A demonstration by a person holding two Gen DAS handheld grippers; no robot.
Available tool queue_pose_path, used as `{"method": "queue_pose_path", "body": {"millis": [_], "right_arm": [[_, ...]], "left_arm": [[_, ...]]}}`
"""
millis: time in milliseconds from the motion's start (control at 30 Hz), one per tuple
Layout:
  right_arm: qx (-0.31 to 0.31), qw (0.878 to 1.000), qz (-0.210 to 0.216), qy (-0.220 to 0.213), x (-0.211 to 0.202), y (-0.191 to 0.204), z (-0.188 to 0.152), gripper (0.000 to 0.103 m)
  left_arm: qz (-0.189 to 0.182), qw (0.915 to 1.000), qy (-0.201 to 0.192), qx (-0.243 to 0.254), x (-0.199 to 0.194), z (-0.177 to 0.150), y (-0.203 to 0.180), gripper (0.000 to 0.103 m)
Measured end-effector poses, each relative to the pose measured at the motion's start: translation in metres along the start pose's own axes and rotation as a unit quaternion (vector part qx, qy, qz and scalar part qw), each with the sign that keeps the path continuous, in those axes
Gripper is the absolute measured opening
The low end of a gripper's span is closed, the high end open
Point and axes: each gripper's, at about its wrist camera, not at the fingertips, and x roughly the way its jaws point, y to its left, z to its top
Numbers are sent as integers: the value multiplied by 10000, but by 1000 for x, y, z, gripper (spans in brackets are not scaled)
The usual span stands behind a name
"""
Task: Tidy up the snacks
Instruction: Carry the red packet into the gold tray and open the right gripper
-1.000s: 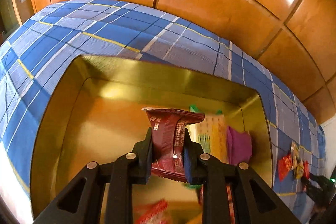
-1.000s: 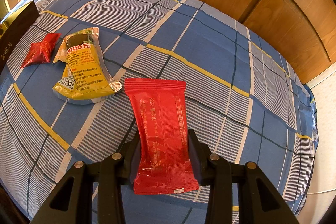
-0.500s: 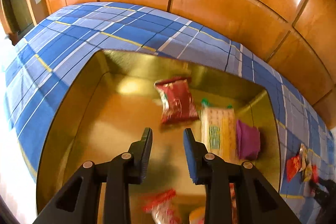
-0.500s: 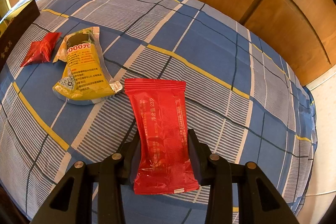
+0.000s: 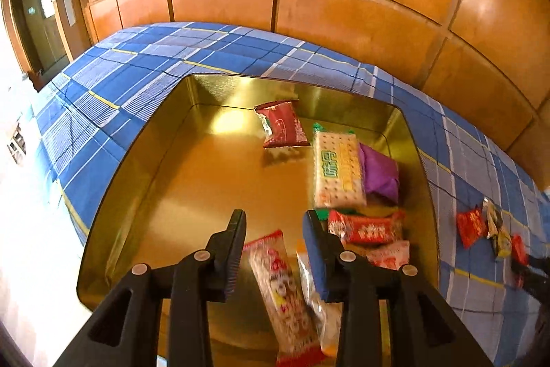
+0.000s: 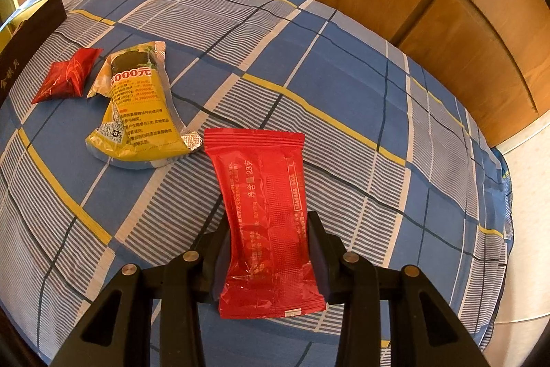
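Your left gripper [image 5: 275, 231] hangs over the near part of the gold tin [image 5: 137, 160], its fingers spread apart with nothing between them. Below the gap lies a long red-and-white packet [image 5: 278, 291], and just right of it a clear-and-orange packet [image 5: 316, 298], partly hidden by your right-hand finger. Further right, two red packets [image 5: 367, 227] sit one in front of the other against the right wall. Beyond those you've got a cracker pack [image 5: 337, 171] with a purple packet [image 5: 380, 172] touching its right side, and at the far end a dark red packet [image 5: 282, 126] lying on its own. That makes seven packets in the tin. The tin rests on a blue plaid cloth [image 5: 113, 98], and out on the cloth to the right are three loose snacks, small and blurred.

Your right gripper [image 6: 268, 243] is clamped on a red sachet [image 6: 264, 215], pinched at its lower half, the rest standing out ahead above the cloth. On the cloth to the far left lies a yellow pouch [image 6: 137, 112], and just beside its left edge a small red packet [image 6: 67, 76]. So that's two loose snacks in this view, with the tin's dark outer wall [image 6: 31, 33] at the far left edge.
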Motion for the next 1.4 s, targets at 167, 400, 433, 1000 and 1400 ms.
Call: {"method": "queue_pose_path", "body": {"millis": [167, 400, 433, 1000, 1400], "right_arm": [[-15, 10000, -6, -6, 0, 0, 0, 40], [4, 10000, 20, -12, -1, -1, 0, 40], [6, 10000, 23, -14, -1, -1, -1, 40], [-36, 10000, -19, -75, -1, 0, -3, 40], [226, 9995, -128, 195, -4, -1, 2, 39]], "left_arm": [[-9, 9999, -95, 98, -12, -8, -3, 36], [-55, 9998, -121, 124, -22, -18, -3, 37], [-54, 9999, -116, 99, -22, -20, -3, 38], [163, 9997, -178, -5, -21, -35, 15, 42], [168, 9996, -204, -101, -21, -38, 26, 43]]}}
